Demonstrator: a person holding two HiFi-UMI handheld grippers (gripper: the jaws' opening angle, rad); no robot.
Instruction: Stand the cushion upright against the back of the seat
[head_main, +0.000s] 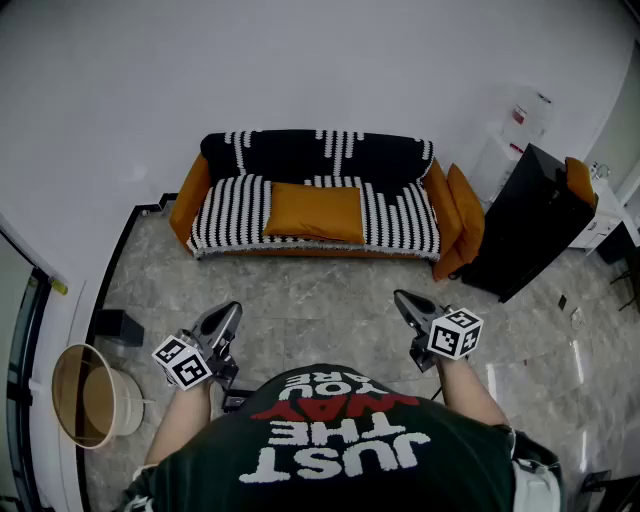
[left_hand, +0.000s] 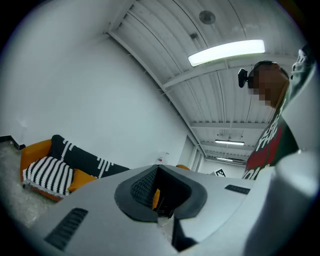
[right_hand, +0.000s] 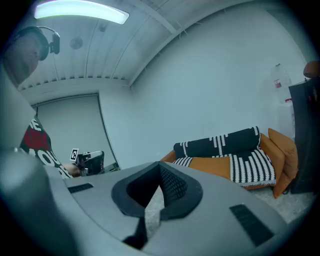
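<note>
We hold the left gripper (head_main: 226, 316) and right gripper (head_main: 404, 299) out front at waist height, roughly level, jaws together, both empty. The orange cushion (head_main: 314, 211) lies flat on the striped sofa (head_main: 300, 152) seat, well apart.

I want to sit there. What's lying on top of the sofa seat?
An orange cushion lies flat in the middle, on a black-and-white striped cover. The cover hides the seat of the sofa itself, and anything under the cushion is hidden too.
</note>
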